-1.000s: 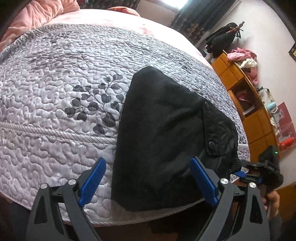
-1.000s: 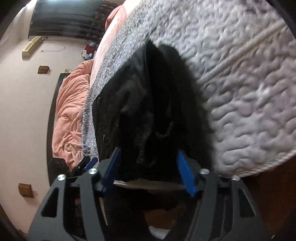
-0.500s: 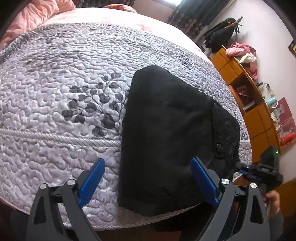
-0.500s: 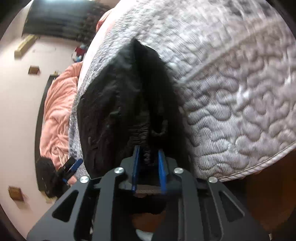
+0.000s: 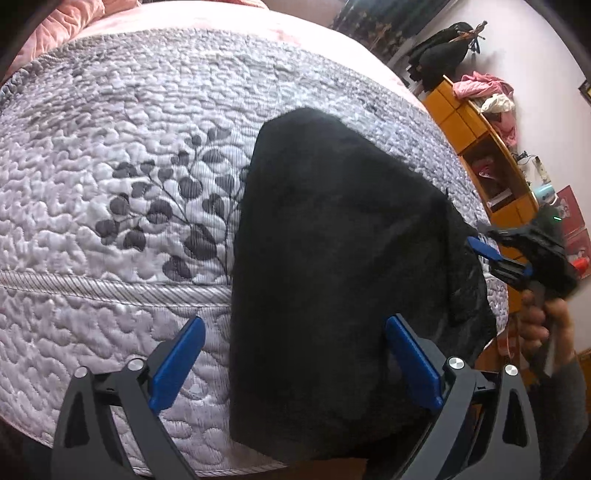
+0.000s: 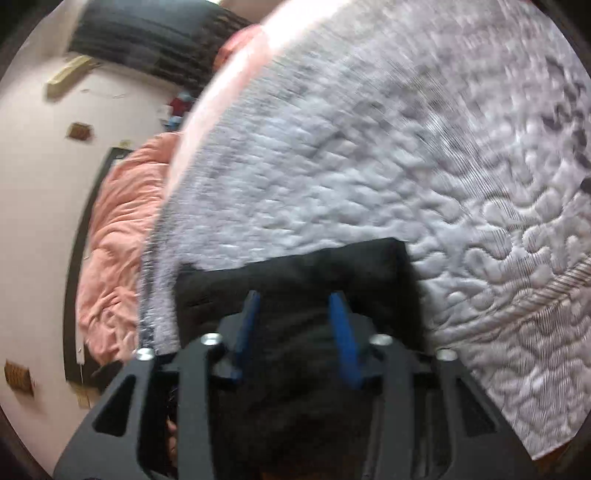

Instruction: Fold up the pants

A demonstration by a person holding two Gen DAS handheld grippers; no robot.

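Black pants (image 5: 332,258) lie folded on the grey quilted bedspread (image 5: 110,147), their near end hanging over the bed's front edge. My left gripper (image 5: 291,362) is open, its blue fingers either side of the pants' near part. My right gripper (image 5: 480,254) shows at the pants' right edge in the left wrist view. In the blurred right wrist view the right gripper (image 6: 295,325) is partly shut on a fold of the pants (image 6: 295,273), with cloth between the fingers.
A pink blanket (image 6: 114,240) lies at the bed's far end. An orange wooden shelf unit (image 5: 491,147) with clothes on top stands to the right of the bed. Dark curtains (image 6: 147,33) hang at the far wall.
My right gripper swung up over the bed with the pants' edge in it, and its fingers stand wider apart than half a second ago. The left gripper moved slightly forward and stayed open.
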